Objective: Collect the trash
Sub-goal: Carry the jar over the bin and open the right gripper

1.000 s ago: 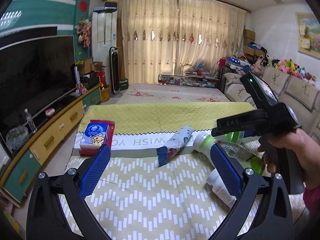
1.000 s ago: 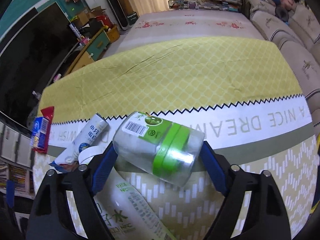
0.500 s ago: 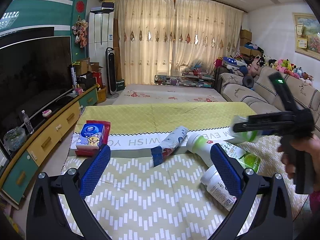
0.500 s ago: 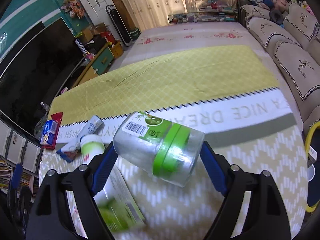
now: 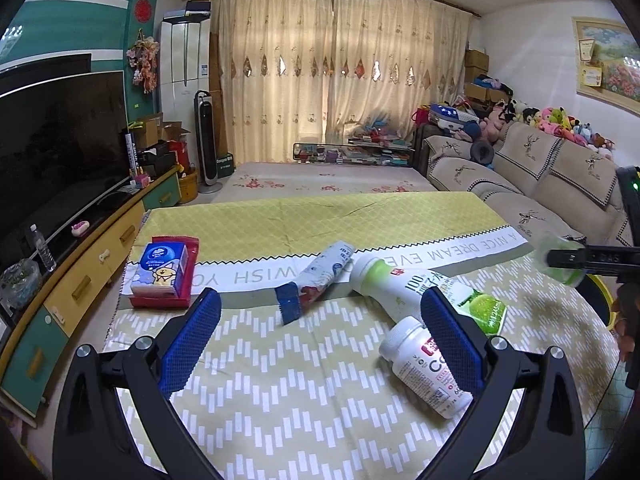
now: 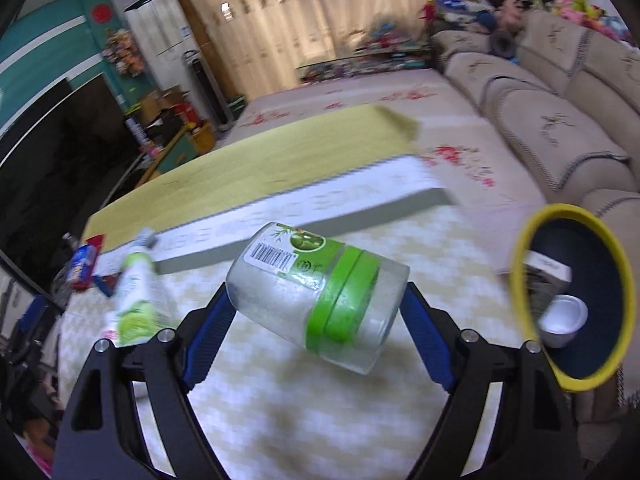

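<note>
Right wrist view: the right gripper (image 6: 316, 316) is clamped on a clear plastic jar (image 6: 318, 294) with a green band and label. Both blue pads (image 6: 204, 340) press against the jar's two ends, and the jar hangs tilted, clear of the tablecloth (image 6: 280, 420). Just beyond the right finger, past the table edge, stands a yellow-rimmed bin (image 6: 576, 292). A box and a small white cup already lie in it. Judgement: the jar is in transit toward the bin but is not yet over its opening.

Left wrist view: the left gripper (image 5: 320, 340) is released, jaws wide apart, nothing between the pads. It hovers above the table without touching any item.

Items remaining on the table, as seen in the left wrist view:
- a white pill bottle (image 5: 424, 368) lying on its side, just beside the right pad;
- a white-and-green drink bottle (image 5: 420, 292) lying behind it;
- a crumpled tube wrapper (image 5: 316, 280) with a blue end, near the centre;
- a blue tissue pack (image 5: 164, 264) resting on a red packet (image 5: 176, 276) at the left edge. Whether these two count as trash cannot be told.

Progress estimate: early to middle stage. Some items are binned, one is in hand, and at least three remain to be collected.
</note>
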